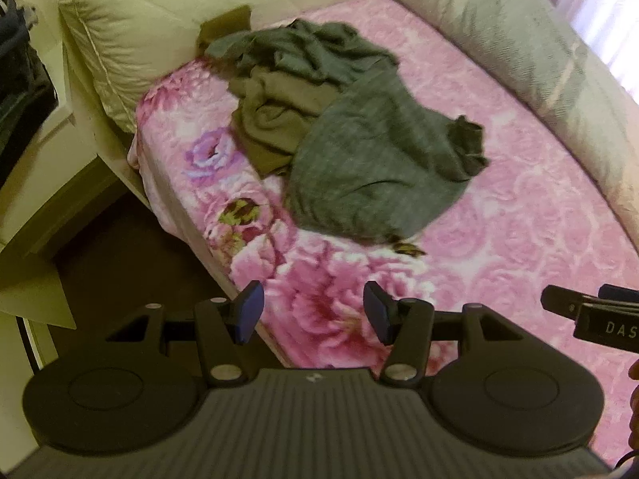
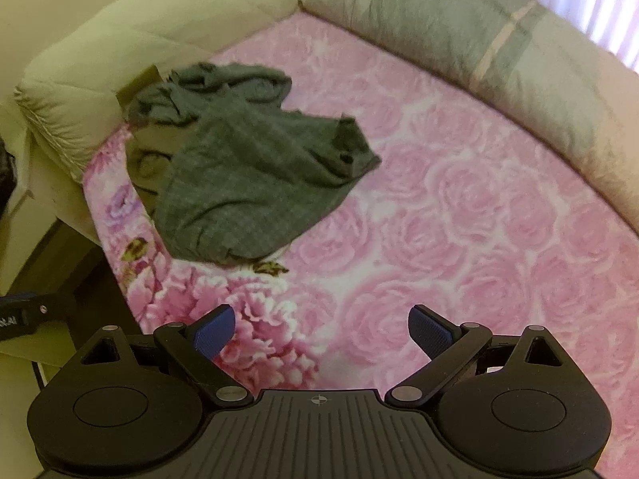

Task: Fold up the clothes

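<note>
Grey knit garment [image 1: 371,163] is seen crumpled on the pink floral bed cover [image 1: 519,207], lapped over an olive-brown garment [image 1: 271,119] with a second dark grey piece [image 1: 303,48] bunched behind it, close to the cream cushion [image 1: 131,32] at the head end. All three are loose in one heap; nothing is folded yet.

Key relation: the heap lies ahead of both pairs of jaws and well apart from them. From the left gripper [image 1: 313,313] it is almost straight ahead, slightly right. From the right gripper [image 2: 321,329] it sits ahead and clearly to the left. The left is judged the nearer and better aligned; the right would have to cross leftwards.

The grey garment's long axis runs diagonally, from its near hem [image 1: 351,235] at the bed's front edge up towards the bunched collar or cuff end [image 1: 467,143]. The hem is the closest graspable edge.

Both pairs of jaws stand wide apart with nothing between the pads; only bed cover is seen through the gaps. The right gripper's tip is visible at the edge of the left wrist view, so the two are side by side.

Likely next: near hem taken, garment drawn onto the bare pink area at right. Some motion blur; fabric detail is uncertain.
</note>
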Available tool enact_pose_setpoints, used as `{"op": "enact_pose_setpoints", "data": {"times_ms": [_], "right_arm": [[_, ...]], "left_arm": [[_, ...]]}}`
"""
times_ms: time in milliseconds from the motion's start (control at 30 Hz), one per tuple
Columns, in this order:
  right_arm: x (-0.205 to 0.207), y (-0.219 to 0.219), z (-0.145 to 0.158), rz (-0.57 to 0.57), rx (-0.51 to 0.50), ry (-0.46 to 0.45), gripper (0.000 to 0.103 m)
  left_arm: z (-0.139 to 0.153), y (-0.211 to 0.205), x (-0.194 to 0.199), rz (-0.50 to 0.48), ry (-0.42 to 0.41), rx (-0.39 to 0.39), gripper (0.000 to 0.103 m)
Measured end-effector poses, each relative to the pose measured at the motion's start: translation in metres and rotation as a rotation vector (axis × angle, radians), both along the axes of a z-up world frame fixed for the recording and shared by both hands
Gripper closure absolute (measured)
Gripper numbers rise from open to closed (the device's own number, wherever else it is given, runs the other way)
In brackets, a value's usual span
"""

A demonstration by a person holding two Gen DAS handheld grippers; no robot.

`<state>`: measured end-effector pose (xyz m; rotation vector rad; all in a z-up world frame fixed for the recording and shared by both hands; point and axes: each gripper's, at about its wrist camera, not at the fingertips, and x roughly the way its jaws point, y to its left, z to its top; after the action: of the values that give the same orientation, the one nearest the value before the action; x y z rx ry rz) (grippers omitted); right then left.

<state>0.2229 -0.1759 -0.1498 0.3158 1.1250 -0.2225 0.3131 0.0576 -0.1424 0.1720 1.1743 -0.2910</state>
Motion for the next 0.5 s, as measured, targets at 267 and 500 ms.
{"op": "enact_pose_setpoints", "data": {"times_ms": [267,500], "right_arm": [[0.039,0.006,-0.062,0.011,-0.011,0.008,0.006],[0.061,0.020,-0.111,0.041,-0.004,-0.007,0.022]], "left_arm": [[-0.062,0.007,0.050,0.000,0.011,0.012,0.052],[-0.108,0.010,0.081,-0.015,0.010,-0.036,0.052]]}}
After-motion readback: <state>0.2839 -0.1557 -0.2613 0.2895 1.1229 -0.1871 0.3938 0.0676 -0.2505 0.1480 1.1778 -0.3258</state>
